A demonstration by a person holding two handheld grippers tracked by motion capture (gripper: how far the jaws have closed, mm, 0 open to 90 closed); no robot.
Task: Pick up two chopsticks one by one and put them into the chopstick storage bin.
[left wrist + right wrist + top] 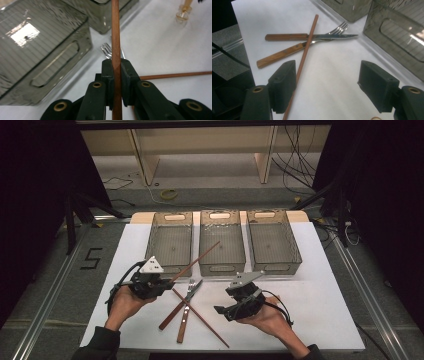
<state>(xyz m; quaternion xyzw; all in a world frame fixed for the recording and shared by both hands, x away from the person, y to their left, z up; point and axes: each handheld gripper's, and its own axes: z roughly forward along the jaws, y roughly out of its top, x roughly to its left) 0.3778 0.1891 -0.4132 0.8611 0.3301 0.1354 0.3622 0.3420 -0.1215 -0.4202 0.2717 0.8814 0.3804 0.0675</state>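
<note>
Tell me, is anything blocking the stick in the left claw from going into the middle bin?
Nothing visible blocks it. The left claw is shut on the stick, whose far tip already pokes over the middle bin. The fork and knife lie lower, on the table.

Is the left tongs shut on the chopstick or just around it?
Shut on it: the left tongs press both sides of the chopstick.

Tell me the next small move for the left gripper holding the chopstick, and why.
Probably carry it forward over the middle bin and open there. The left gripper is shut on one chopstick, lifted, its tip already above that bin. The other chopstick, fork and knife lie on the table.
</note>
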